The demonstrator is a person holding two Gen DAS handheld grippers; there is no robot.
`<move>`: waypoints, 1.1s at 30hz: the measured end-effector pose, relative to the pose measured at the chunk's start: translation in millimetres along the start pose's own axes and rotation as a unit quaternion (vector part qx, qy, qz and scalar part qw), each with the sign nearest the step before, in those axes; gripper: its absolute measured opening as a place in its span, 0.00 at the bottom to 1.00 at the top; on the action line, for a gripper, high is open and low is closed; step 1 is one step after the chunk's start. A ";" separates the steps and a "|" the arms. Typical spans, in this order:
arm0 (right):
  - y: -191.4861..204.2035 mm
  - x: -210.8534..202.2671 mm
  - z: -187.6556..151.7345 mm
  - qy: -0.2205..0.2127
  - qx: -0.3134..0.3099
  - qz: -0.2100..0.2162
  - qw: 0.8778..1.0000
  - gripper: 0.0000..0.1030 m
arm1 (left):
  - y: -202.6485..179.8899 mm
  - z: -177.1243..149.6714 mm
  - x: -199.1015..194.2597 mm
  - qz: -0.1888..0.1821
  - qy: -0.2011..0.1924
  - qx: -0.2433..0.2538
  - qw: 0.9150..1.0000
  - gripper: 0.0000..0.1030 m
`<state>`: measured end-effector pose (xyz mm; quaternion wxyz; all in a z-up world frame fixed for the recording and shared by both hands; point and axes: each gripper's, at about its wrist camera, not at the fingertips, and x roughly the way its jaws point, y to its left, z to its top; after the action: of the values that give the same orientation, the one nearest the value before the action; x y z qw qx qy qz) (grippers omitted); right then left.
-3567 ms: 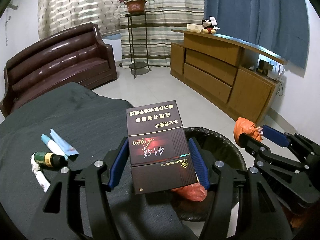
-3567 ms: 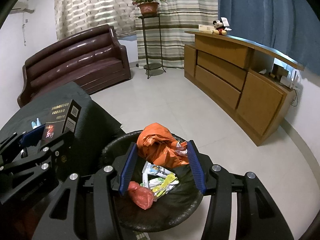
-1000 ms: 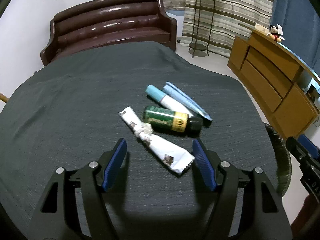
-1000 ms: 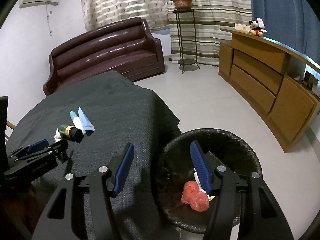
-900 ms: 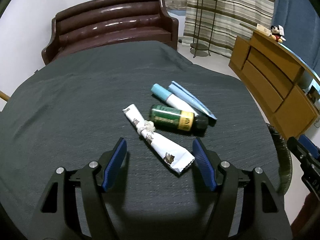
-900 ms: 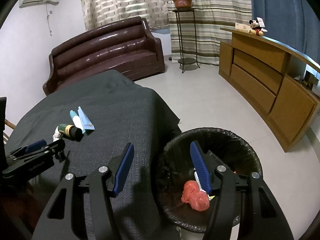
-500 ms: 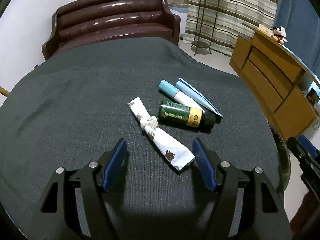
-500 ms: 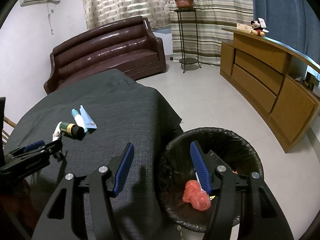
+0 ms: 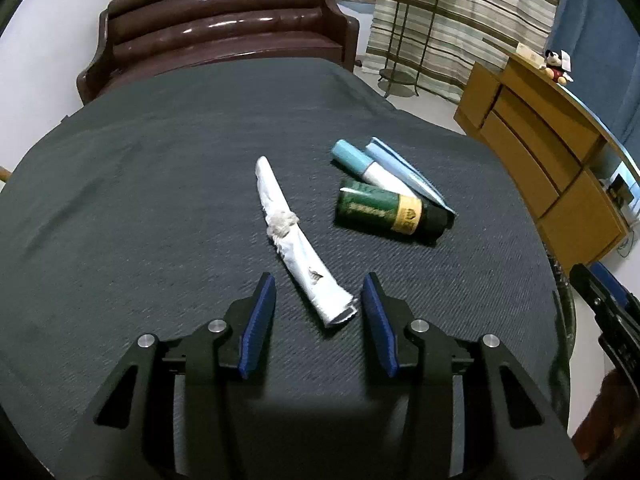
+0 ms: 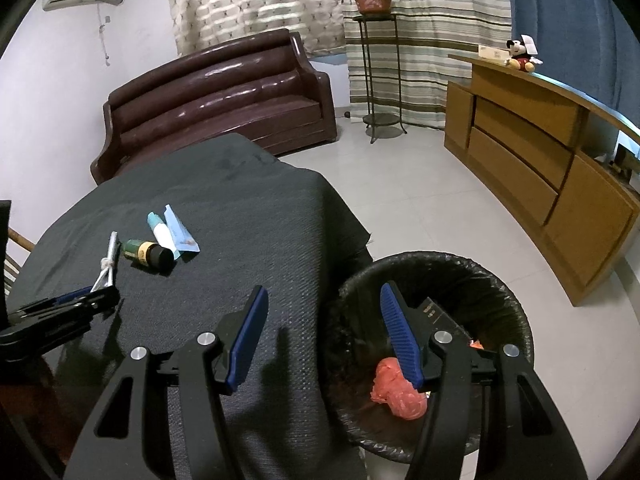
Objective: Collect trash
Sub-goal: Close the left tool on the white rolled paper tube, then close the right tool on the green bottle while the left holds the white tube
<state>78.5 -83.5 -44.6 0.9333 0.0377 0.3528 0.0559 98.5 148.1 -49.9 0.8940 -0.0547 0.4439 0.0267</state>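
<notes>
A knotted white wrapper [image 9: 294, 240] lies on the dark tablecloth [image 9: 160, 184]. Its near end sits between the open fingers of my left gripper [image 9: 320, 304], which is low over the table. A green bottle with a black cap [image 9: 388, 210] and a blue-and-white tube [image 9: 370, 168] lie just right of it. In the right wrist view the same wrapper [image 10: 109, 260], bottle [image 10: 146, 254] and left gripper [image 10: 86, 298] show at left. My right gripper [image 10: 324, 312] is open and empty, over the table edge and the black-lined trash bin [image 10: 500, 280], which holds red trash [image 10: 398, 394] and a dark box.
A brown leather sofa [image 9: 224, 28] stands beyond the table. A wooden cabinet [image 10: 536, 156] runs along the right wall and a plant stand [image 10: 374, 64] is by the curtains. Tiled floor [image 10: 420, 200] lies between table and cabinet.
My left gripper dropped the dark box in the bin, moved back over the table and closed in on the white wrapper's near end. My right gripper let go of the orange trash.
</notes>
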 end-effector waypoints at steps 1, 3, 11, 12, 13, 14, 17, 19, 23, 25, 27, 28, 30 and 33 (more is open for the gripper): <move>0.1 0.1 0.3 0.000 -0.001 0.000 1.000 0.56 | 3.1 -1.4 -2.9 0.001 -0.001 0.000 1.000 0.43; 0.9 -0.1 0.6 0.000 -0.002 0.000 1.000 0.56 | 6.6 -2.1 -8.7 0.002 -0.006 -0.003 1.000 0.44; 3.2 -1.3 1.7 -0.001 -0.004 -0.001 1.000 0.56 | 4.1 12.6 0.6 -0.006 -0.016 -0.028 0.999 0.68; 2.1 -1.4 1.9 -0.001 -0.004 -0.001 1.000 0.56 | 4.5 15.1 4.9 -0.004 -0.014 -0.030 0.999 0.68; 1.4 -1.4 2.1 -0.001 -0.004 0.000 1.000 0.56 | 5.4 17.5 11.1 -0.003 -0.007 -0.035 0.999 0.68; 2.1 -1.8 2.1 -0.001 -0.004 -0.001 1.000 0.56 | 6.5 19.0 16.0 -0.003 -0.001 -0.038 0.999 0.68; 1.8 -1.6 2.1 -0.001 -0.004 0.000 1.000 0.56 | 6.6 19.6 18.0 0.013 -0.005 -0.025 1.000 0.51; 2.9 -1.5 2.1 0.000 -0.006 0.000 1.000 0.56 | 8.5 19.2 17.2 0.009 -0.007 -0.012 1.000 0.38; 10.6 0.0 2.7 0.001 -0.011 0.004 1.000 0.56 | 15.8 16.2 13.7 -0.006 -0.011 0.001 1.000 0.21; 17.6 0.7 4.5 0.001 -0.017 0.008 1.000 0.56 | 19.6 14.3 11.5 -0.007 -0.013 0.008 1.000 0.19; 25.4 1.8 6.7 0.000 -0.023 0.013 1.000 0.56 | 23.4 13.3 10.2 -0.005 -0.015 0.013 1.000 0.18; 30.0 2.7 8.0 0.000 -0.026 0.016 1.000 0.56 | 26.7 12.9 8.7 -0.007 -0.016 0.012 1.000 0.17; 39.1 5.0 10.5 0.001 -0.031 0.026 0.999 0.56 | 32.2 13.2 7.4 -0.008 -0.016 0.009 1.000 0.17; 56.2 8.3 12.6 0.003 -0.046 0.040 0.998 0.56 | 42.3 10.5 1.8 -0.006 -0.020 0.008 1.000 0.17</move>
<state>88.6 -27.1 -34.4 0.9300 0.0084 0.3507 0.1093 103.8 191.4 -48.2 0.9033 -0.0500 0.4257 0.0186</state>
